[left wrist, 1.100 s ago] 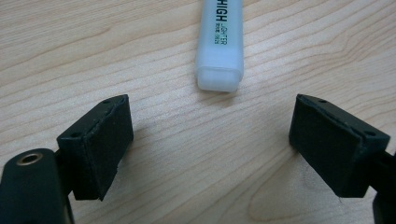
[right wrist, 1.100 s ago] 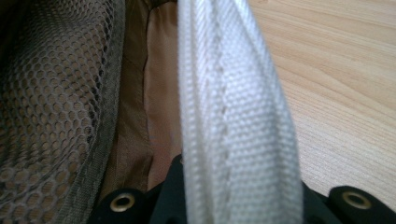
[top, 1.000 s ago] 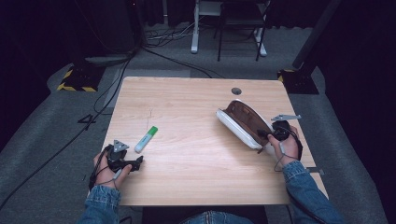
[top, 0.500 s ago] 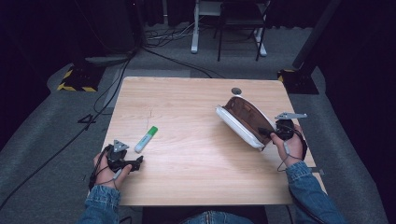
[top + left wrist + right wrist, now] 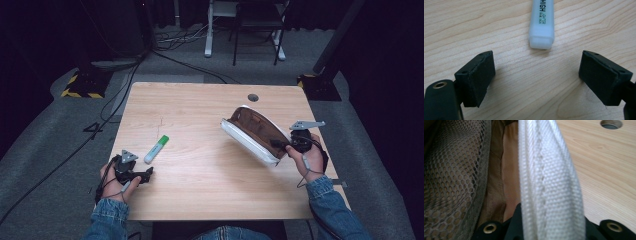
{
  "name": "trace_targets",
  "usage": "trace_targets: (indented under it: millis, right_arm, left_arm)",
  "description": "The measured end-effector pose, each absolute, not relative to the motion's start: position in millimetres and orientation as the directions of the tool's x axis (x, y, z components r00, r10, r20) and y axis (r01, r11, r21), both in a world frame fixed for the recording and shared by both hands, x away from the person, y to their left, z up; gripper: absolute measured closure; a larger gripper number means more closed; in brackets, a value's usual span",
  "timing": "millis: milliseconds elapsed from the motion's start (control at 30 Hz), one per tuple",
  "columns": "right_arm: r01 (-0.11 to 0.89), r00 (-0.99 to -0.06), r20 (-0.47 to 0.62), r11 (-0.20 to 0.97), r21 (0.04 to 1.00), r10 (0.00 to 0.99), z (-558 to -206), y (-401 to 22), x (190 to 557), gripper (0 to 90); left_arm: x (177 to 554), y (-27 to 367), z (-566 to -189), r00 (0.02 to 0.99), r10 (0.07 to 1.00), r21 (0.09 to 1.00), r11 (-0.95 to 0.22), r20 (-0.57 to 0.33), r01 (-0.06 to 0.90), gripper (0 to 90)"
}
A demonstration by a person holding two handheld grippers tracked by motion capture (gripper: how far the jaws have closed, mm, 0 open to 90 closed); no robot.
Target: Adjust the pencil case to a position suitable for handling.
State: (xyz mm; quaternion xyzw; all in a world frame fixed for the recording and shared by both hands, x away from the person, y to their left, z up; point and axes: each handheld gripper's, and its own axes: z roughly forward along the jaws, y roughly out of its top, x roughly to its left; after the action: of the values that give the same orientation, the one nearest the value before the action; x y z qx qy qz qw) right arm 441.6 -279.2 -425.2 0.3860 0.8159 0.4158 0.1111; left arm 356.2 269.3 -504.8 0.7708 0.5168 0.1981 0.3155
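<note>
left gripper: near-left corner of the table, resting low on the wood. Jaws stand wide apart, nothing between them; in the left gripper view its gap frames bare wood.
highlighter: lies flat just beyond the left jaws, green cap pointing away, white butt end nearest. Apart from both pads, untouched.
right gripper: near-right side, jaws clamped on the near end of the pencil case. In the right gripper view the white woven rim runs straight out of the closed jaws.
pencil case state: unzipped, brown lining and mesh pocket exposed. Looks tilted up at the held end, far end near or on the wood; can't tell contact for sure.
step in hand: my read is hold the case mouth open and steady so the highlighter can go in.
doing it well: keep the pinch on the rim only, opening turned toward the left hand. Left jaws should square up on the highlighter's barrel, mid-length, before closing.
edges: right hand sits close to the table's right edge; little margin outward there. Left hand is near the front edge.
open room: centre of the table is bare wood between the two hands, good for the transfer. Cable hole beyond the case; keep small items off it.
</note>
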Motion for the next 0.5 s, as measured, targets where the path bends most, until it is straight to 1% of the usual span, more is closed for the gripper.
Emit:
trace_targets:
  millis: [500]
  right_arm:
    - [0.510,-0.755,0.157,0.419,0.751,0.637,-421.4,-250.9,429.0,87.1]
  left_arm:
    - [356.2,269.3,-504.8,0.387,0.922,0.691,-0.266,-0.021,0.672,13.8]
